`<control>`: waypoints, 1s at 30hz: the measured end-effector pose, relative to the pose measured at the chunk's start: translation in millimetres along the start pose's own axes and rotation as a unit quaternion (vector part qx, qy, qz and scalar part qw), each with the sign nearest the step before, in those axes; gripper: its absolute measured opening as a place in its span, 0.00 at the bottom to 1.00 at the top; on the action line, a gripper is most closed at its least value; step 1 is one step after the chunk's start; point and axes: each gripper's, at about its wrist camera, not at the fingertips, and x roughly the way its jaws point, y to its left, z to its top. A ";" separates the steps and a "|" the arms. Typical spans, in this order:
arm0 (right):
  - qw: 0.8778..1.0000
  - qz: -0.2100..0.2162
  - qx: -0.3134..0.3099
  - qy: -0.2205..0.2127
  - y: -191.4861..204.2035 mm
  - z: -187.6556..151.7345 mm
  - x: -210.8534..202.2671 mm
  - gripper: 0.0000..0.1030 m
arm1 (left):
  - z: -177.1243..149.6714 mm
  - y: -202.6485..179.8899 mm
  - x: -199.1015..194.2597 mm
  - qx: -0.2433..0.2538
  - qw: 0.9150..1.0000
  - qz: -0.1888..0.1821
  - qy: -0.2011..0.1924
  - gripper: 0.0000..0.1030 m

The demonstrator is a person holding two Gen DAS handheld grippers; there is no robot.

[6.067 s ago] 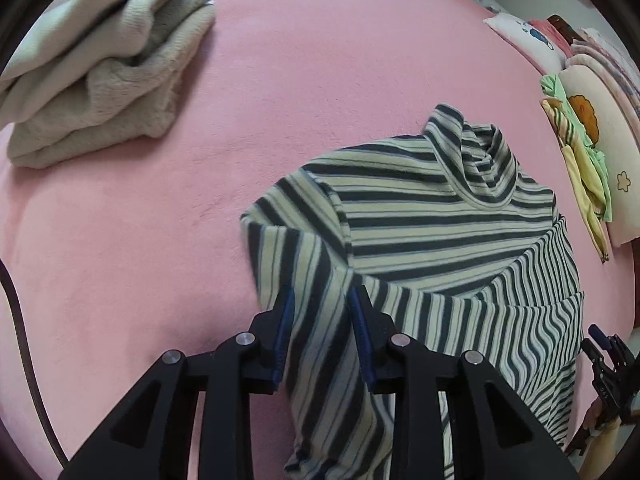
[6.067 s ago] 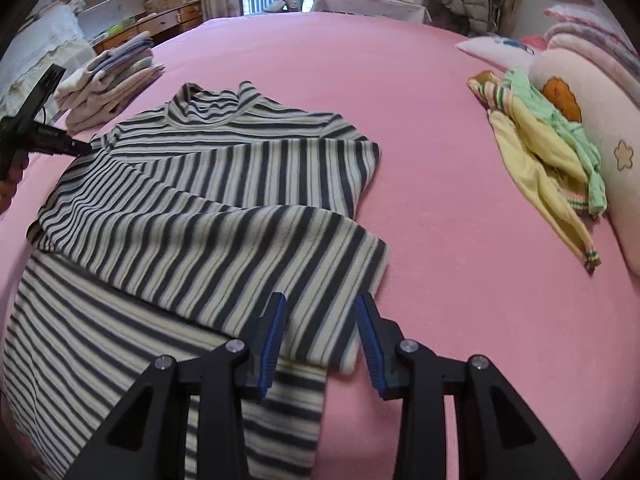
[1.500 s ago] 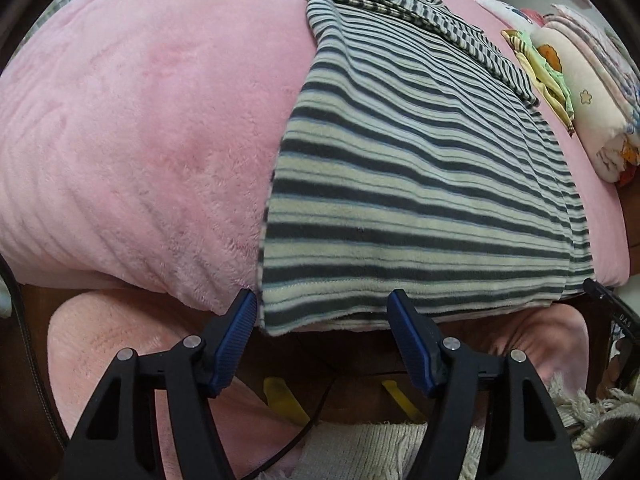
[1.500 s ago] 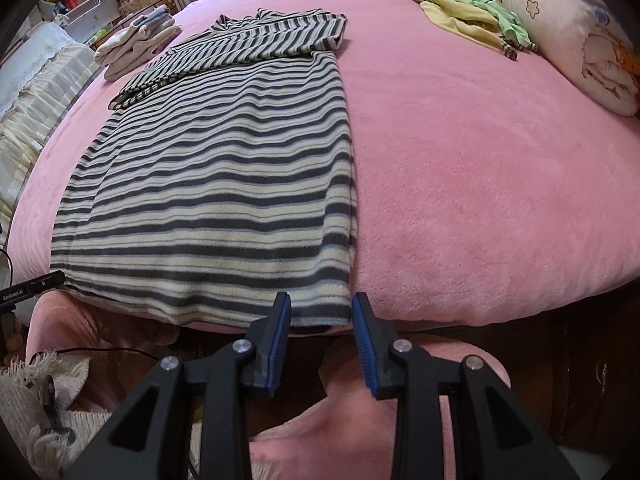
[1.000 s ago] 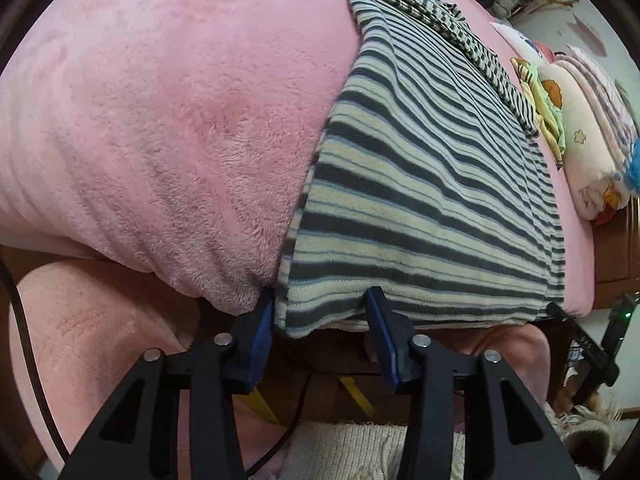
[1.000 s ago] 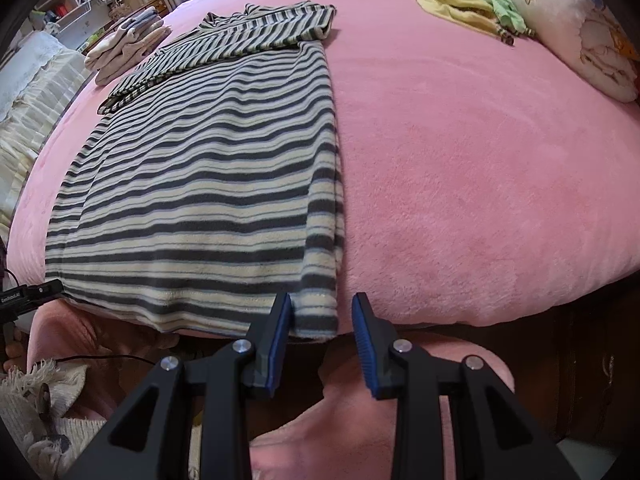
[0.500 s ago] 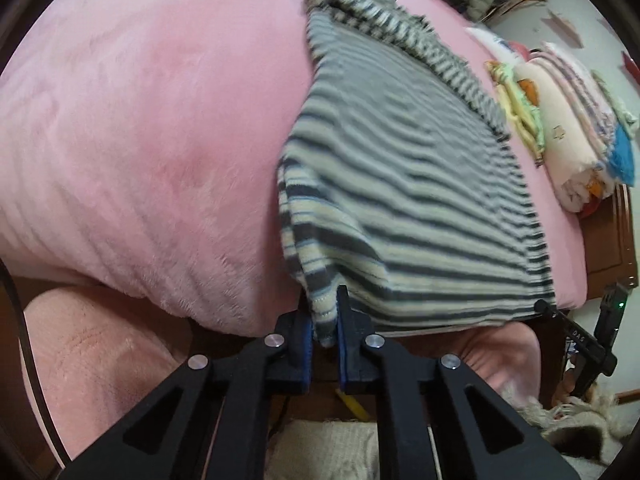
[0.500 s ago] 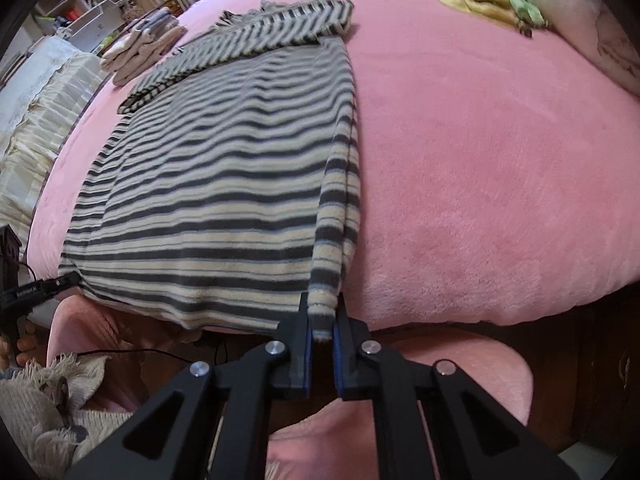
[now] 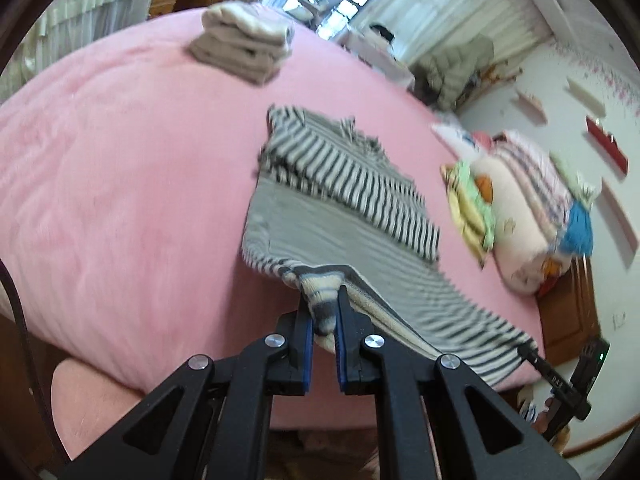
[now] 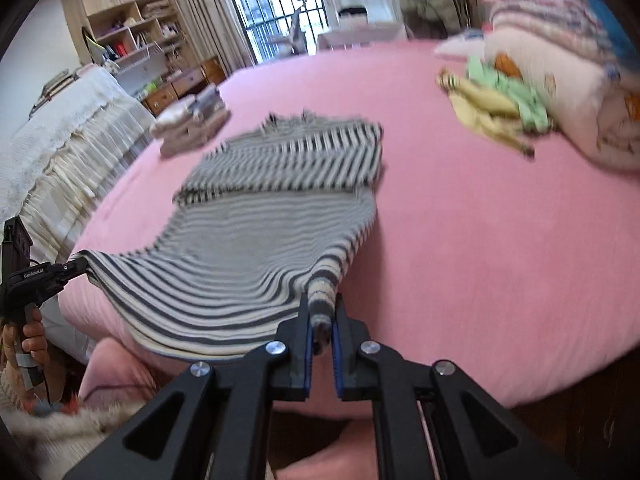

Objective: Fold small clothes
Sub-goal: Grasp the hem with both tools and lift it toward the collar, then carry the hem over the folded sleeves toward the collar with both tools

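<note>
Both hand-held grippers pinch the near hem corners of the striped shirt.

The left hand-held gripper [image 9: 323, 322] is clamped tight on the hem's left corner, and the right hand-held gripper [image 10: 321, 330] is clamped likewise on the right corner. The striped shirt [image 10: 256, 240] lies on the pink bed [image 10: 480, 240], its hem raised off the near edge and its sleeves folded across the far part. A folded stack of beige clothes [image 9: 244, 46] sits far left; yellow-green garments [image 10: 496, 108] lie far right beside pillows [image 10: 576, 92].

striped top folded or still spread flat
Partly folded: the striped top has its sleeves laid across the chest, and both grippers, left and right, pinch its lifted bottom hem.
</note>
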 end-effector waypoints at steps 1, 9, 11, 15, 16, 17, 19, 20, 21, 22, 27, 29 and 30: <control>1.000 -0.001 -0.001 -0.007 0.9 13.0 0.4 0.07 | 12.1 -2.8 -0.6 -0.007 1.000 0.000 -0.008 0.06; 1.000 -0.012 0.004 -0.019 2.7 96.5 34.3 0.07 | 109.4 -17.7 10.2 -0.011 0.997 0.037 -0.063 0.04; 1.000 -0.022 0.001 -0.009 4.1 112.9 53.8 0.07 | 123.8 -17.2 21.8 -0.002 0.997 0.049 -0.061 0.04; 1.000 -0.023 0.004 0.013 3.7 119.7 84.3 0.07 | 130.2 -10.0 62.9 0.034 0.998 0.045 -0.009 0.04; 1.000 -0.025 0.000 0.018 4.4 118.2 90.5 0.07 | 128.0 -8.6 75.1 0.057 0.997 0.054 0.008 0.05; 0.999 -0.027 -0.003 0.023 5.1 115.2 95.6 0.07 | 123.3 -6.0 85.2 0.075 0.995 0.057 0.025 0.06; 0.999 -0.029 -0.009 0.033 4.9 109.7 104.4 0.07 | 113.0 0.7 105.9 0.112 0.990 0.062 0.063 0.07; 0.999 -0.032 -0.010 0.039 4.1 107.0 109.3 0.07 | 107.5 2.5 113.9 0.129 0.987 0.062 0.078 0.08; 0.998 -0.033 -0.009 0.043 2.5 104.9 113.3 0.07 | 100.6 4.2 122.8 0.152 0.982 0.062 0.094 0.08; 0.998 -0.034 -0.006 0.047 0.1 102.4 116.4 0.07 | 90.3 4.9 129.2 0.177 0.976 0.063 0.106 0.08; 0.997 -0.042 0.007 0.067 -13.0 91.6 129.3 0.07 | 58.0 1.3 148.7 0.305 0.941 0.059 0.132 0.10; 0.996 -0.048 0.008 0.073 -15.5 88.8 133.5 0.07 | 52.7 -0.3 154.2 0.342 0.928 0.043 0.140 0.10; 0.996 -0.050 0.008 0.076 -17.2 87.6 134.7 0.07 | 51.6 -1.2 156.5 0.351 0.925 0.036 0.144 0.10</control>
